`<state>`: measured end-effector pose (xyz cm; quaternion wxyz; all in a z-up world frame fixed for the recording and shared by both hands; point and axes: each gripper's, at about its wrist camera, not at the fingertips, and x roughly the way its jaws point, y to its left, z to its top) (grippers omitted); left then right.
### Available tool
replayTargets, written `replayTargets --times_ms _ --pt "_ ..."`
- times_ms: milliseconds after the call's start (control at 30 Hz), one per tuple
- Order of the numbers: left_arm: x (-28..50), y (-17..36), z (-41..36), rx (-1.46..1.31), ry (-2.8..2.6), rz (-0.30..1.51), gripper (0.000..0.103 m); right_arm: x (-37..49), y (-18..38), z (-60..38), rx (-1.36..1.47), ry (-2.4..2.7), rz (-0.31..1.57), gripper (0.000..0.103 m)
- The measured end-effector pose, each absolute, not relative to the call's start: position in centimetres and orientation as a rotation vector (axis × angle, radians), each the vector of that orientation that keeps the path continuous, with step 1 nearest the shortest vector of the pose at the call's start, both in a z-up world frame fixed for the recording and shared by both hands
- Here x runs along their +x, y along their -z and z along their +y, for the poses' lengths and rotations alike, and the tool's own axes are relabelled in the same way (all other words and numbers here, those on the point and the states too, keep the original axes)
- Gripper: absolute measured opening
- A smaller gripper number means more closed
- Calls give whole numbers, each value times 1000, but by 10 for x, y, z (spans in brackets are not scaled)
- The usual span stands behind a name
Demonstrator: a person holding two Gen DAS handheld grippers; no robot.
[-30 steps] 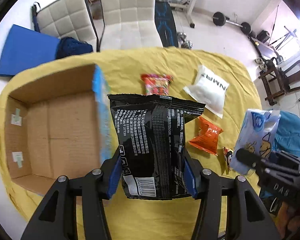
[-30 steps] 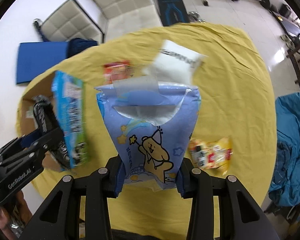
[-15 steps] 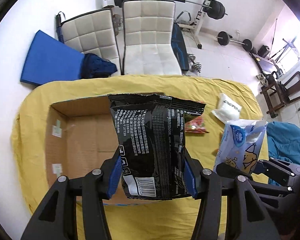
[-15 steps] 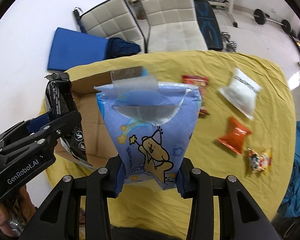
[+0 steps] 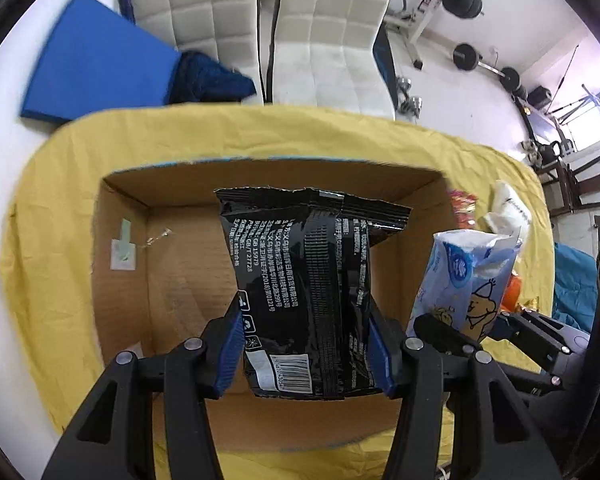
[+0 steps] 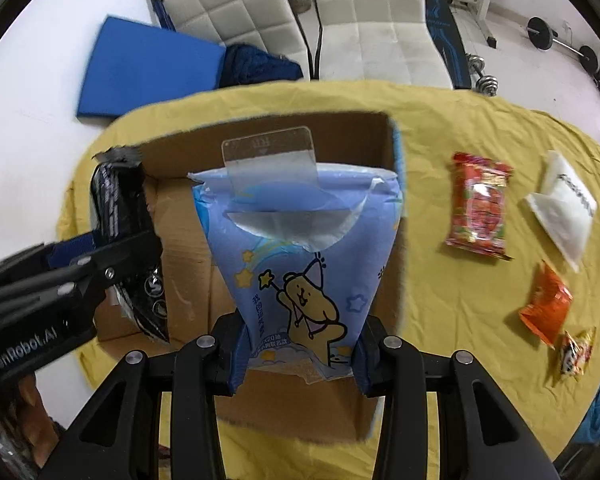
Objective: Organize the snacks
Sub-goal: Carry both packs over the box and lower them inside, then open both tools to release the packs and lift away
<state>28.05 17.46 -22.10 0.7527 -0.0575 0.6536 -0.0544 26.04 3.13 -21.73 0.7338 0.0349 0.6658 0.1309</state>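
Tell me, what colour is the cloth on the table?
Yellow cloth, clearest in the right wrist view.

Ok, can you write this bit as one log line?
left claw: holds black packet | right claw: holds blue pack | both over cardboard box

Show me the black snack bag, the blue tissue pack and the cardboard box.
black snack bag (image 5: 300,280), left wrist view, printed middle.
blue tissue pack (image 6: 300,264), right wrist view, front panel.
cardboard box (image 5: 188,276), left wrist view, bare floor.
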Motion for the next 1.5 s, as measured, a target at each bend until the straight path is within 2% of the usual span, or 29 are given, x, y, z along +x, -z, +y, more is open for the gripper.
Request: replayTargets --times_ms 333,667,733,800,967,1433,1500 --pt "329 314 188 -207 245 1591 51 293 300 56 60 -277 1566 43" --pt "352 365 179 -223 315 1690 52 317 337 70 15 -292 1604 46" --pt "350 366 178 -192 307 1687 52 320 342 71 1 -283 1604 48" --pt "349 366 176 -160 295 1686 52 322 343 74 -2 -278 1607 56" --pt "346 362 173 -137 248 1704 53 321 345 78 1 -269 1619 65" --pt "335 315 175 -109 141 1644 55 309 323 79 -14 -226 1614 68" --pt "328 304 180 -126 129 1613 57 304 315 79 -21 -225 1600 72"
